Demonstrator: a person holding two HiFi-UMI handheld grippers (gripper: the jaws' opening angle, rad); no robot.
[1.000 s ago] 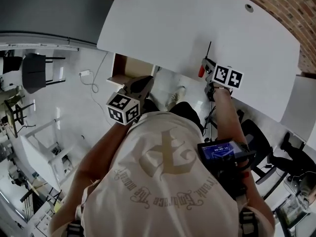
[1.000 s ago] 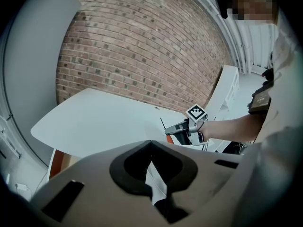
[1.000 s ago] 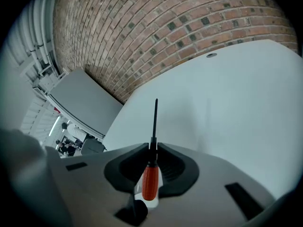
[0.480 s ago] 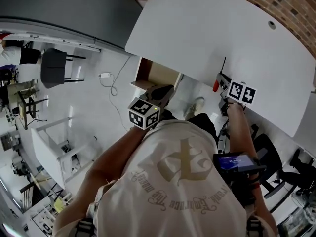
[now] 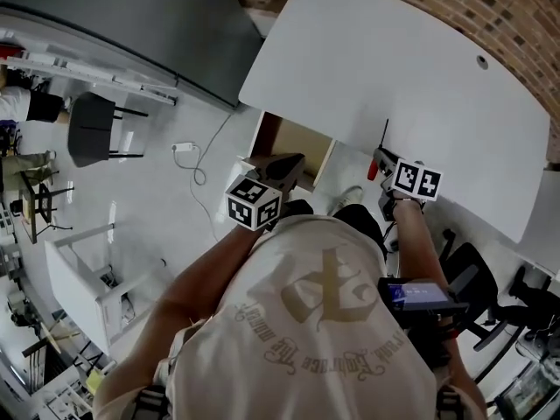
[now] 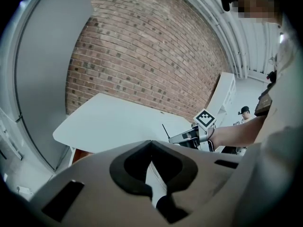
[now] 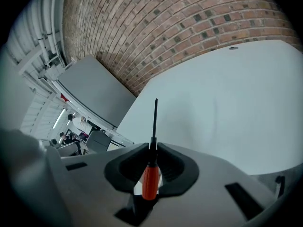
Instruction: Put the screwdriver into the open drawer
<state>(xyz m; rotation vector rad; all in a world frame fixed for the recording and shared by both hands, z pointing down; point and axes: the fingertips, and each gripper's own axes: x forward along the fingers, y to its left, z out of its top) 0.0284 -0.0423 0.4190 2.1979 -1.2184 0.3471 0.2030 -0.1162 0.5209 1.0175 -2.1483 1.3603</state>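
The screwdriver [image 7: 150, 181] has an orange-red handle and a thin black shaft [image 7: 155, 122]. My right gripper [image 7: 152, 148] is shut on it where shaft meets handle, tip pointing ahead over the white table [image 7: 227, 103]. In the head view this right gripper [image 5: 381, 160] hangs at the table's near edge, the screwdriver [image 5: 373, 171] in it. The open drawer [image 5: 297, 151] shows its brown inside under the table edge, left of that gripper. My left gripper [image 5: 284, 166] hovers just in front of the drawer, and its jaws [image 6: 151, 143] meet with nothing between them.
A brick wall [image 5: 490, 7] runs behind the table [image 5: 376, 51]. A grey panel [image 5: 131, 24], a dark chair [image 5: 92, 129] and a cable with a plug [image 5: 182, 147] are on the floor side at left. An office chair [image 5: 464, 269] stands at right.
Both grippers have shifted sideways along the table edge. The right gripper with the screwdriver now stands nearer the drawer, and more of the drawer's inside shows.
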